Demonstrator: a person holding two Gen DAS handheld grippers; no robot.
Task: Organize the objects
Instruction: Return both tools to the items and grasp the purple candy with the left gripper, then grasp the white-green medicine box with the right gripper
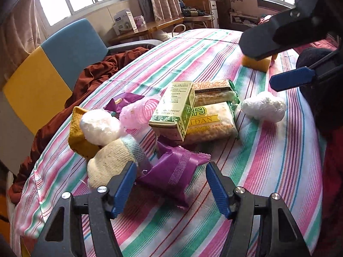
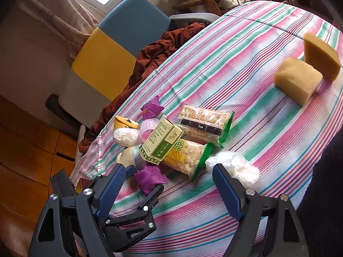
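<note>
A pile lies on the striped tablecloth [image 1: 214, 55]: a green box [image 1: 173, 111], two rice-cracker packs [image 1: 212, 115], purple packets [image 1: 173, 177], white wrapped balls [image 1: 264, 106], a cream sock [image 1: 111, 160], a yellow knit piece [image 1: 78, 132] and a pink item [image 1: 139, 109]. My left gripper [image 1: 171, 169] is open, its jaws either side of the near purple packet. My right gripper [image 2: 169, 173] is open above the table, over the pile [image 2: 163, 145]; it also shows in the left wrist view [image 1: 263, 68]. Two sponges [image 2: 300, 79] sit at the far right.
A blue and yellow chair [image 1: 55, 64] with a rust-red cloth [image 1: 96, 79] stands at the table's left edge. A wooden side table with boxes [image 1: 128, 23] is behind. Wooden floor [image 2: 27, 145] lies below the table's left edge.
</note>
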